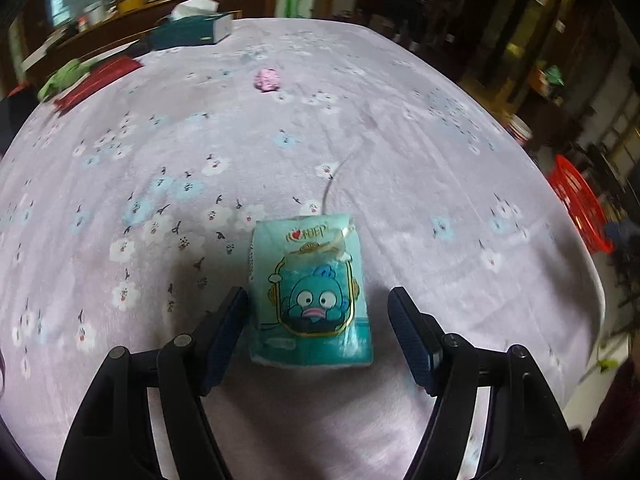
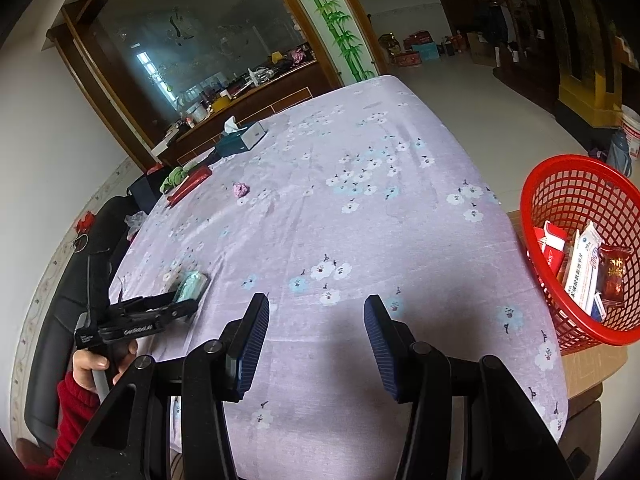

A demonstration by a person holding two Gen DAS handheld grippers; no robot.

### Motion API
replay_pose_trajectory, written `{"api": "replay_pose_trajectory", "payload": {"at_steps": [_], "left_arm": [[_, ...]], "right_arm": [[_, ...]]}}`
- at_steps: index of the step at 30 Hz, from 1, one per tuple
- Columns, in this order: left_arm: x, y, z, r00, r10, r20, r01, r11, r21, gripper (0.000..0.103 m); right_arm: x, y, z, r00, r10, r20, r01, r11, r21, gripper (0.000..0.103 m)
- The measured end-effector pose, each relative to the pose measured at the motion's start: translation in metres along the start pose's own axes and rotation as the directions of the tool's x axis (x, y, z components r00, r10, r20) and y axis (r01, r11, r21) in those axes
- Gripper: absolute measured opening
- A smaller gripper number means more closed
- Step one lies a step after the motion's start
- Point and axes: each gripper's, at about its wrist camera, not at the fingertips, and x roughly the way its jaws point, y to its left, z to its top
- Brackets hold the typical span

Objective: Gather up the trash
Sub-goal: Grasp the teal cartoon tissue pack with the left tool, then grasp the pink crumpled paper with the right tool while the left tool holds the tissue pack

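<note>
A teal tissue packet (image 1: 312,292) with a cartoon face lies on the lilac flowered tablecloth (image 1: 400,160). My left gripper (image 1: 318,300) is open around it: the left finger is close to the packet's edge, the right finger stands apart. In the right wrist view the same packet (image 2: 192,285) shows at the table's left edge, with the left gripper (image 2: 176,306) held by a hand in a red sleeve. My right gripper (image 2: 316,308) is open and holds nothing, above the cloth near the front edge. A crumpled pink scrap (image 1: 267,79) (image 2: 241,189) lies farther back.
A red mesh basket (image 2: 560,184) with several wrappers stands on a box off the table's right side. At the far left lie a tissue box (image 2: 242,138), a red flat item (image 2: 190,184) and a green cloth (image 2: 174,176). A sideboard stands behind.
</note>
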Motion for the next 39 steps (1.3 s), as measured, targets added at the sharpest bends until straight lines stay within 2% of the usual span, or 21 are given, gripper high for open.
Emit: {"api": "replay_pose_trajectory", "payload": {"at_steps": [4, 8, 10, 13, 16, 18, 22, 26, 32, 33, 36, 39], "left_arm": [[0.002, -0.004, 0.000, 0.996, 0.089, 0.025, -0.088, 0.995, -0.040, 0.050], [0.000, -0.005, -0.004, 0.991, 0.122, 0.060, -0.119, 0.992, -0.051, 0.045], [-0.001, -0.004, -0.006, 0.988, 0.129, 0.084, -0.124, 0.990, -0.062, 0.039], [-0.009, 0.001, -0.010, 0.986, 0.101, 0.133, -0.088, 0.991, -0.103, 0.029], [-0.020, 0.009, -0.016, 0.976, 0.112, 0.185, -0.083, 0.984, -0.158, 0.029], [-0.028, 0.016, -0.022, 0.963, 0.137, 0.233, -0.092, 0.977, -0.194, 0.029], [-0.038, 0.026, -0.027, 0.952, 0.125, 0.279, -0.055, 0.968, -0.246, 0.029], [-0.040, 0.029, -0.029, 0.949, 0.122, 0.290, -0.045, 0.964, -0.261, 0.029], [-0.040, 0.029, -0.031, 0.949, 0.117, 0.293, -0.036, 0.963, -0.266, 0.029], [-0.041, 0.029, -0.031, 0.948, 0.112, 0.297, -0.032, 0.964, -0.263, 0.029], [-0.042, 0.030, -0.031, 0.947, 0.114, 0.301, -0.032, 0.964, -0.263, 0.029], [-0.042, 0.030, -0.032, 0.946, 0.117, 0.302, -0.034, 0.963, -0.267, 0.029]], "right_arm": [[0.001, 0.006, 0.000, 1.000, 0.007, -0.004, -0.007, 1.000, -0.012, 0.053], [0.003, 0.013, 0.003, 1.000, 0.010, -0.010, -0.010, 1.000, -0.026, 0.053], [0.005, 0.019, 0.005, 1.000, 0.011, -0.014, -0.011, 0.999, -0.035, 0.053], [0.012, 0.034, 0.012, 1.000, 0.013, -0.020, -0.015, 0.998, -0.067, 0.053], [0.024, 0.053, 0.022, 1.000, 0.009, -0.028, -0.012, 0.994, -0.106, 0.053], [0.037, 0.068, 0.031, 0.999, 0.015, -0.047, -0.021, 0.991, -0.133, 0.053], [0.080, 0.101, 0.057, 0.995, 0.004, -0.095, -0.023, 0.981, -0.195, 0.049], [0.136, 0.129, 0.087, 0.993, -0.017, -0.119, -0.012, 0.972, -0.234, 0.044], [0.226, 0.157, 0.124, 0.986, -0.048, -0.162, 0.010, 0.973, -0.232, 0.040], [0.236, 0.160, 0.128, 0.985, -0.059, -0.163, 0.019, 0.972, -0.233, 0.036], [0.271, 0.167, 0.140, 0.980, -0.065, -0.188, 0.025, 0.977, -0.210, 0.035], [0.299, 0.169, 0.150, 0.976, -0.108, -0.188, 0.068, 0.976, -0.207, 0.035]]}}
